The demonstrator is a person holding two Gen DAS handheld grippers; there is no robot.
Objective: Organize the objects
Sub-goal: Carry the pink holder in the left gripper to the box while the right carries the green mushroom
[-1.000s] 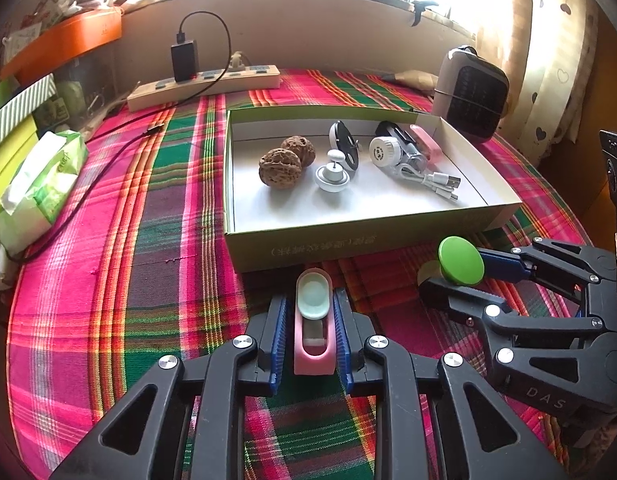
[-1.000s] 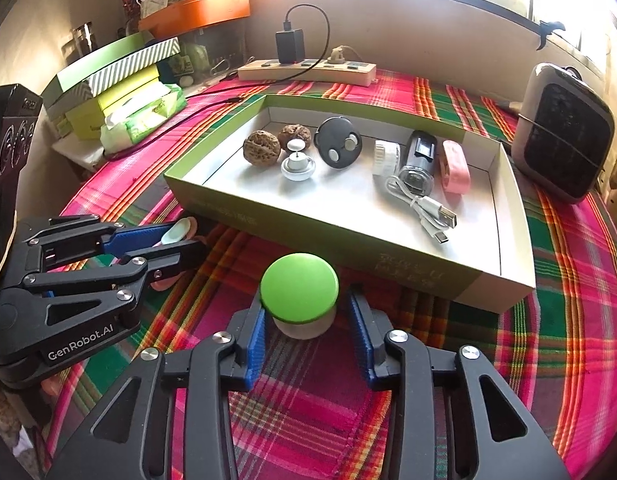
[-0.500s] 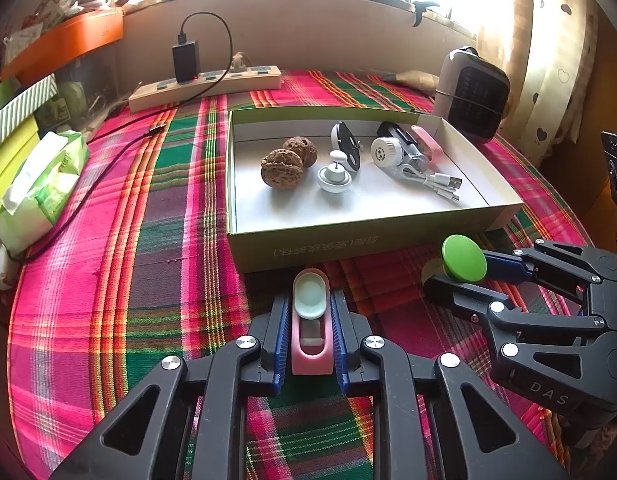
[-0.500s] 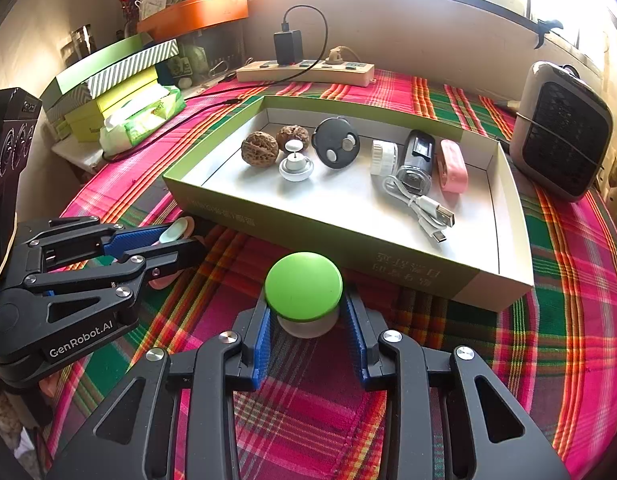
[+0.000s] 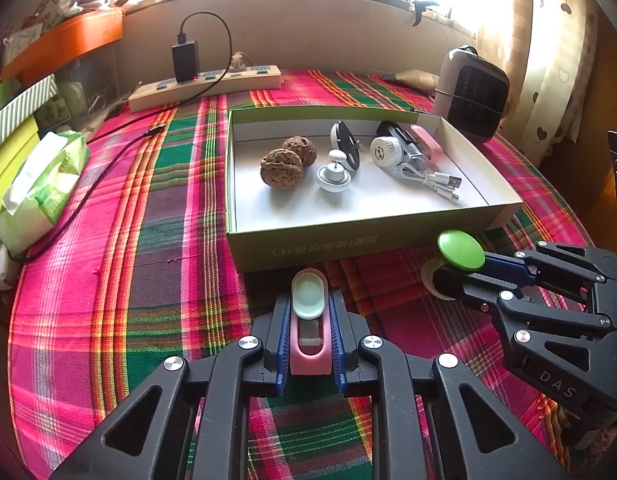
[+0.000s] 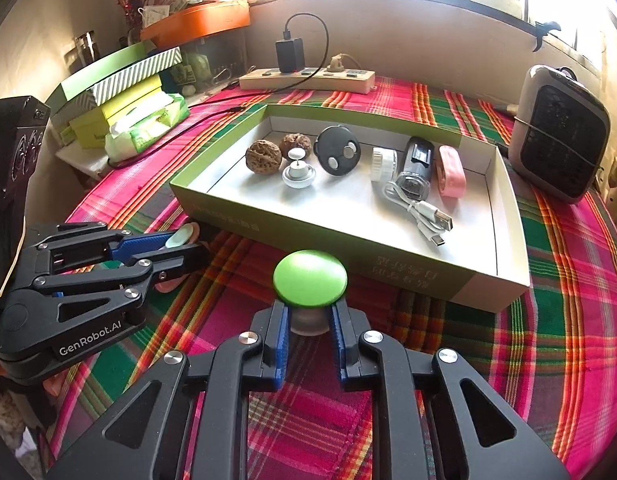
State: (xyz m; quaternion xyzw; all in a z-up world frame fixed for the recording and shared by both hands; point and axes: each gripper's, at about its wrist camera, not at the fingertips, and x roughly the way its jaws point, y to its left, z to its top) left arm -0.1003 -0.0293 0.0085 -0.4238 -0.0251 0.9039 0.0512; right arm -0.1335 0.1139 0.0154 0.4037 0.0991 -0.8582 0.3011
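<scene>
Left gripper [image 5: 308,330] pinching a pink case with a pale mint lid [image 5: 309,322] between its blue pads, long axis pointing along the fingers toward the box; gripped across the narrow sides, probably so the flat faces cannot twist out. Right gripper [image 6: 308,320] clamped on the pale stem of a green-capped knob [image 6: 310,278], below the wide cap, which likely keeps it from slipping down through the pads. Both objects just short of the near wall of the green cardboard box [image 5: 372,240], over the plaid tablecloth [image 5: 120,248]; cannot tell whether either is lifted clear of the cloth.

Already in the box: 2 walnuts [image 5: 282,168], a white knob on a round base [image 5: 333,172], a black round fob [image 6: 336,150], a white cap [image 6: 382,164], a black-and-clear cylinder [image 6: 416,168], a pink strap [image 6: 450,170] and a white USB cable [image 6: 424,216]. Bare floor left along the near half, so room there for both held items.

Pose: both grippers low and roughly level, fingers aimed forward at the box, left one to the left of the right, well apart. Next move, by judgement: raise over the near wall, then set down on the bare floor.
</scene>
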